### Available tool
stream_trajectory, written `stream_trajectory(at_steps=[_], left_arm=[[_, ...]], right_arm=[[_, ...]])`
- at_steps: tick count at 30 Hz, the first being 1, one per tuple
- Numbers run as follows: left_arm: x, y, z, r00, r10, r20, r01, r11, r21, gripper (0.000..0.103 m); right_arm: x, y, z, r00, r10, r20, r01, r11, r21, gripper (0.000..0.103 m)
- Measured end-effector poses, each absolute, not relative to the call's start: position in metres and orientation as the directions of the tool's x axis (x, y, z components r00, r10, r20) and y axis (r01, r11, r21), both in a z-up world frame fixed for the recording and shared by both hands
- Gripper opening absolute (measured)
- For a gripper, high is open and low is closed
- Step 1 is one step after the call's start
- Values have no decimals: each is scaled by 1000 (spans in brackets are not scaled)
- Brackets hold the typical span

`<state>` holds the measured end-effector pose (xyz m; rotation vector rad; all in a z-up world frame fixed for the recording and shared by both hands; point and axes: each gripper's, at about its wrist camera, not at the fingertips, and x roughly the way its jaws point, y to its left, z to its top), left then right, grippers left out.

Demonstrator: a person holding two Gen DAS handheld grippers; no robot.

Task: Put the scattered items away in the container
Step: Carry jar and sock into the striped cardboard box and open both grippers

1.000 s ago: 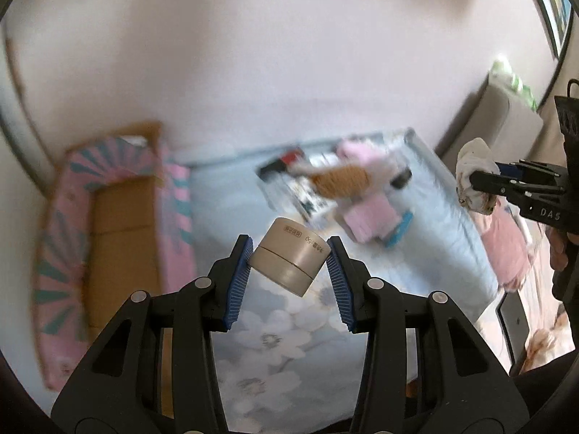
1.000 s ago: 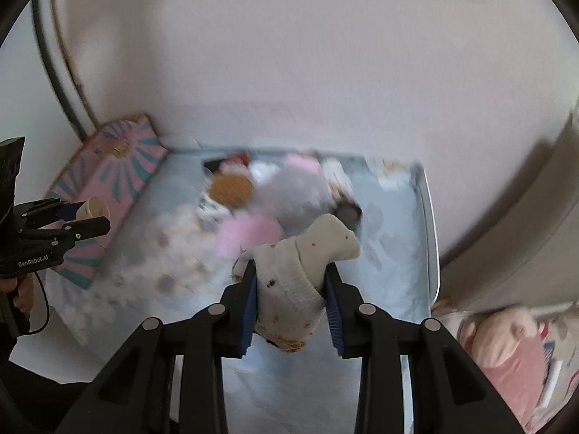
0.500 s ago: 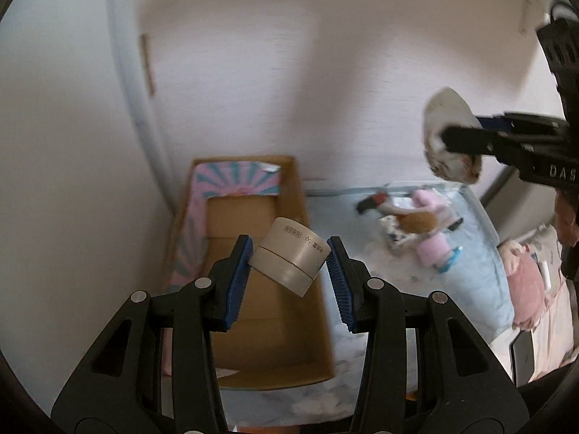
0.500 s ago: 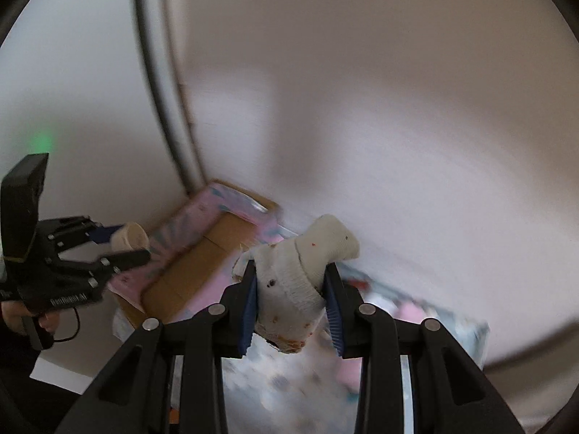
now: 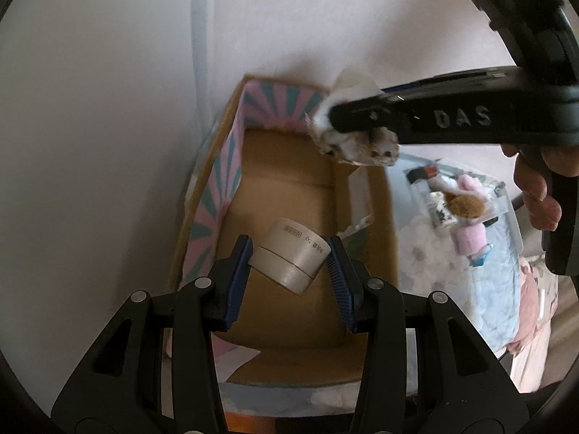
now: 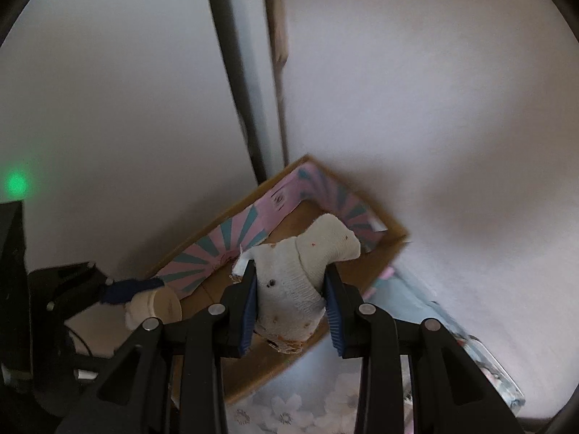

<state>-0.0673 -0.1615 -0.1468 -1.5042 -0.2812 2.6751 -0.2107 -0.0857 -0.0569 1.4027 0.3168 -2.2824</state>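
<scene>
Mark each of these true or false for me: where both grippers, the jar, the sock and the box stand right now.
1. The left gripper is shut on the beige jar. True.
2. The jar already rests on the floor of the cardboard box. False: it is held in the air above the box.
3. The right gripper holds a white spotted sock. True.
4. The right gripper is open. False: its pads press the sock from both sides.
5. A heap of scattered items lies on the blue cloth beside the box. True.
</scene>
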Motion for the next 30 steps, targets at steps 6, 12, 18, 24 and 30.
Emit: stream_trajectory(at_steps=[6, 12, 18, 24, 30], left_arm=[[-75, -161, -167, -478, 141, -867, 58, -980, -191, 39], [-79, -158, -169, -459, 139, -877, 42, -983, -178, 39], [-82, -154, -170, -437, 153, -886, 26, -983, -182, 83], [-79, -154, -165, -457, 127, -880, 30, -987, -158, 103], [-75, -151, -156, -469, 122, -875, 22, -988, -150, 103]], right_arm=[[-227, -106, -89, -327, -230, -917, 462, -885, 57, 31], [-232, -105, -101, -305, -212, -929, 452, -890, 55, 31], [-240, -101, -107, -277, -199, -940, 437, -897, 61, 42], [-240, -96, -111, -242, -178, -954, 389, -918, 73, 65], [-228, -93, -96, -271, -188, -944, 396, -916, 69, 65]])
